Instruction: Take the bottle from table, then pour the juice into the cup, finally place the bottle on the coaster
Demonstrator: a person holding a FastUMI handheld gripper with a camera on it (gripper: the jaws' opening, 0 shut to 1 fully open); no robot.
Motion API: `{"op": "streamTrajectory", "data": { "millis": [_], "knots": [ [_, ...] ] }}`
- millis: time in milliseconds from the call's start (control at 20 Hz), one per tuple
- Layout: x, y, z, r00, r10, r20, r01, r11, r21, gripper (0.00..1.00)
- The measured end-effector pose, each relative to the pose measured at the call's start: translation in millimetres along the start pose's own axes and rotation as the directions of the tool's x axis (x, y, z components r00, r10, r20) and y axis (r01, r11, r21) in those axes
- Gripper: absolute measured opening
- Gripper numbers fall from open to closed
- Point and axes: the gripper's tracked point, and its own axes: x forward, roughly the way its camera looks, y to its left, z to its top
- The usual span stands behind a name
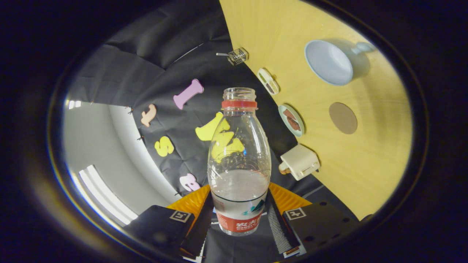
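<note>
In the gripper view, the gripper (pixel 239 215) is closed narrowly around the bottle (pixel 239 157), with one finger pressing each side of its labelled lower part, so the bottle sits between the fingers and is held clear of the table. The bottle is clear plastic with no cap on its open mouth and a red ring at the neck; a little pale liquid lies in its lower half.

The whole scene appears tilted relative to the gripper. The wooden table (pixel 365 164) rises to the right of the fingers and beyond them. On it, well beyond the bottle's mouth and off to the right, stands the pale blue cup (pixel 329 62) with its opening facing the camera. The round brown coaster (pixel 343 117) lies nearer, between the cup and the fingers, apart from both.

Along the table's edge, just right of the bottle, sit a small white box (pixel 299 161), a round dish (pixel 291 120), a small oval container (pixel 268 81) and a wire basket (pixel 237 56).
</note>
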Motion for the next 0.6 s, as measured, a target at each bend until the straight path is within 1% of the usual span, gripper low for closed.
{"op": "streamTrajectory", "data": {
  "millis": [100, 200, 250, 400, 600],
  "knots": [
    [-2.3, -7.2, -2.9, 0.999, -0.034, -0.013, 0.032, 0.991, -0.131, 0.78],
    [-1.0, -6.1, -2.3, 0.998, -0.056, -0.025, 0.048, 0.962, -0.269, 0.78],
    [-1.7, -3.3, -3.0, 0.997, -0.065, -0.031, 0.05, 0.936, -0.35, 0.78],
    [-2.2, 6.0, -4.6, 0.995, -0.086, -0.047, 0.046, 0.834, -0.549, 0.78],
    [4.7, 23.6, -8.9, 0.994, -0.09, -0.058, 0.022, 0.707, -0.707, 0.78]
  ]
}}
